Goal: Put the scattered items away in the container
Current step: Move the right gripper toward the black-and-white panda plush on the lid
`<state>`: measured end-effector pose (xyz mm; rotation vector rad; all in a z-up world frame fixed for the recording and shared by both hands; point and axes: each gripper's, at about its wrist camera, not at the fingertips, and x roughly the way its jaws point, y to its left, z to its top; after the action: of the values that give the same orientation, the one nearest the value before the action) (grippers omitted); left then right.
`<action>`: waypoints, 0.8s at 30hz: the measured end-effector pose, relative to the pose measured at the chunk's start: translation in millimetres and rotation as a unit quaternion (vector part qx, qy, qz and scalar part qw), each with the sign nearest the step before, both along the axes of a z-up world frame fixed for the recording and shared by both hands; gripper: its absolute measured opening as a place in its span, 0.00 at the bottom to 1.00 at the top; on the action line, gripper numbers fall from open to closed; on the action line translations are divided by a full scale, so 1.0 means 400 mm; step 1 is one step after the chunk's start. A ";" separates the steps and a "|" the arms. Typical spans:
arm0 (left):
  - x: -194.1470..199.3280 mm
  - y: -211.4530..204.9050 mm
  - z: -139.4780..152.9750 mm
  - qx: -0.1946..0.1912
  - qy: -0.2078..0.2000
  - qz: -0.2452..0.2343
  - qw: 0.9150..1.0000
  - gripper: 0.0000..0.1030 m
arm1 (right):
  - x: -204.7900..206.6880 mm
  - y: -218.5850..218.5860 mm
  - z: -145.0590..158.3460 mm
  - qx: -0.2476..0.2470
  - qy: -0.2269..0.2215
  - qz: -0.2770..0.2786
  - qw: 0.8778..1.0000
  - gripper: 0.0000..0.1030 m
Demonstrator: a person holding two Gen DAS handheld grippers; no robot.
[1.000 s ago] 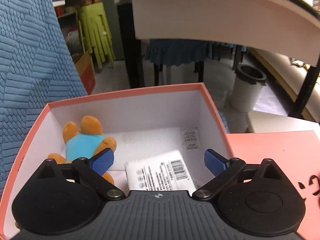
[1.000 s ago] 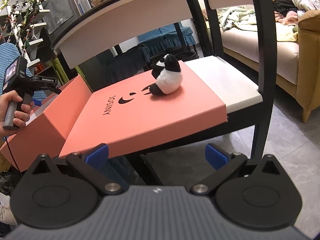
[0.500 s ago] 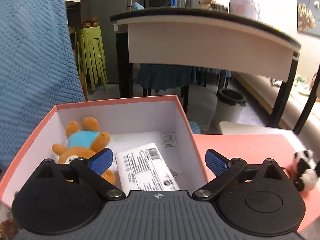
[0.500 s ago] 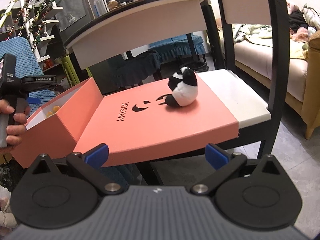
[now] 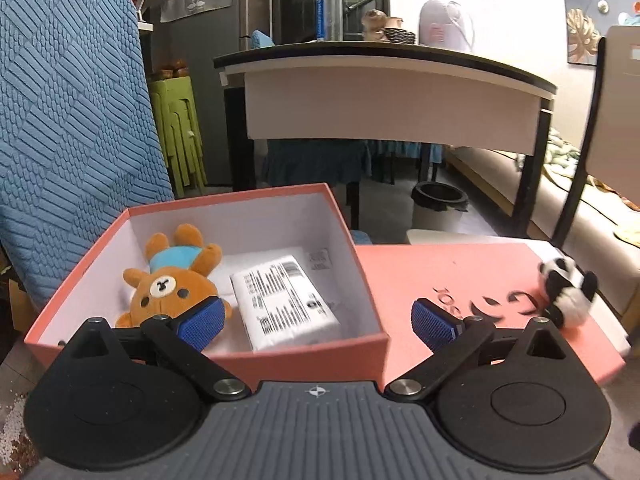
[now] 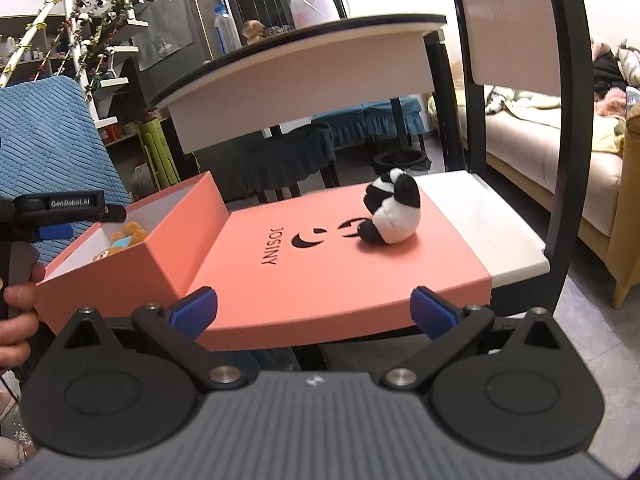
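An open salmon box (image 5: 308,350) (image 6: 132,268) holds a brown bear toy (image 5: 170,280) in a blue shirt and a white labelled packet (image 5: 286,298). Its flat lid (image 5: 460,276) (image 6: 320,264) lies to the right on a white chair seat (image 6: 496,232). A black and white panda toy (image 5: 568,292) (image 6: 394,212) rests on the lid's far right part. My left gripper (image 5: 316,322) is open, just in front of the box's near wall. My right gripper (image 6: 314,310) is open at the lid's near edge, well short of the panda.
A blue textured chair back (image 5: 72,120) rises left of the box. A table (image 5: 384,92) stands behind, with a bin (image 5: 438,204) under it. The black chair frame (image 6: 568,132) curves up on the right, a sofa (image 6: 560,168) beyond it. A hand (image 6: 16,316) holds the left gripper's handle.
My left gripper has pulled back and up from inside the box, so the lid and panda now show. My right gripper has risen and come closer to the lid.
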<state>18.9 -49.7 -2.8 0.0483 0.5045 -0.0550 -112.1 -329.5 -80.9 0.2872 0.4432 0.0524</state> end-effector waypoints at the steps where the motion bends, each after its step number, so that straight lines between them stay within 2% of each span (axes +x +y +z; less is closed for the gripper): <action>1: -0.014 -0.001 0.003 0.000 0.000 -0.003 1.000 0.98 | -0.005 0.003 0.005 -0.001 -0.002 0.001 1.000 1.00; 10: -0.141 -0.001 0.039 -0.005 -0.021 -0.011 1.000 0.98 | -0.074 0.017 0.048 0.000 -0.027 0.005 1.000 1.00; 14: -0.191 -0.006 0.039 -0.016 -0.027 -0.009 0.999 0.99 | -0.098 0.028 0.054 -0.030 -0.037 -0.005 0.999 1.00; 20: -0.265 -0.011 0.035 -0.006 -0.032 -0.011 0.999 0.99 | -0.132 0.029 0.057 -0.028 -0.043 -0.004 0.999 1.00; 24: -0.313 -0.008 0.030 -0.025 -0.043 -0.007 0.999 1.00 | -0.153 0.032 0.064 -0.026 -0.053 0.001 0.998 1.00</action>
<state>-106.4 -53.0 9.2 0.0051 0.4175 -0.0799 -173.4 -316.7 -55.1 0.2313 0.3395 0.0569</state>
